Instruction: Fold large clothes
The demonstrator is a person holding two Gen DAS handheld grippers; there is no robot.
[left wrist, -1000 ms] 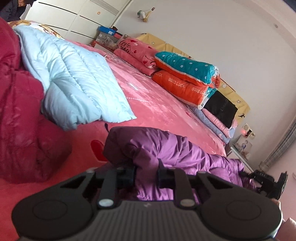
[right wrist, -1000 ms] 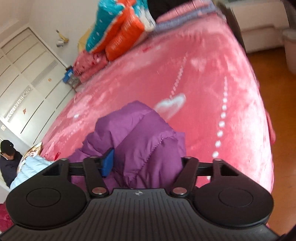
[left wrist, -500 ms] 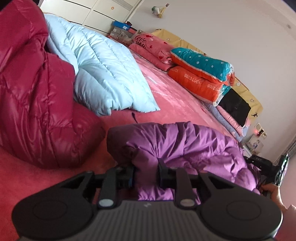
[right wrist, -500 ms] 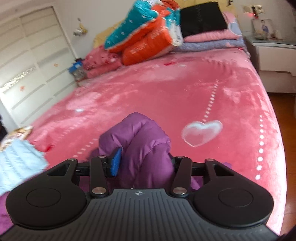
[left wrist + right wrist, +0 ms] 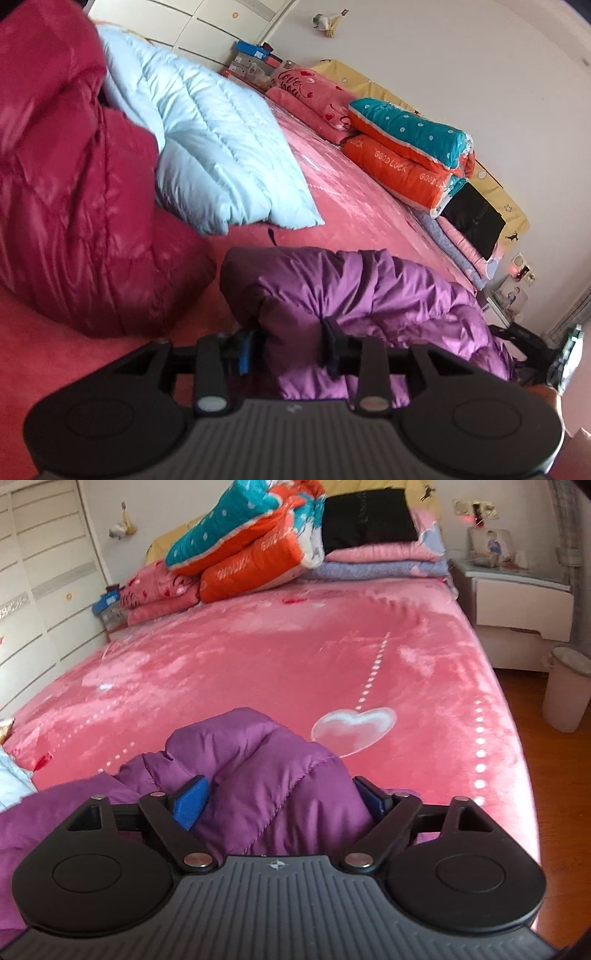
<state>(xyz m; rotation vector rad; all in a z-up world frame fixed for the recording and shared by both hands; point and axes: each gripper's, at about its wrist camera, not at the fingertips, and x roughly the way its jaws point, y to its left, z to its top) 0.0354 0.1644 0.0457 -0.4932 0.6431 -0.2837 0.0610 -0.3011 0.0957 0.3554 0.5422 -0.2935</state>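
Left tool and right tool opening, purple jacket released since earlier

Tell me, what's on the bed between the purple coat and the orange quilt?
Nothing: between purple coat and orange quilt, right wrist view shows only bare pink blanket.

Two wrist cameras low over the pink bed, both close behind a purple jacket.

The left wrist view sits behind its gripper at the jacket's near end, looking across the bed towards the folded quilts at the far wall, tilted down. The right wrist view, behind its gripper, faces straight up the bed to the same quilts, a nightstand right of the bed. Both share jacket, bed and quilts.
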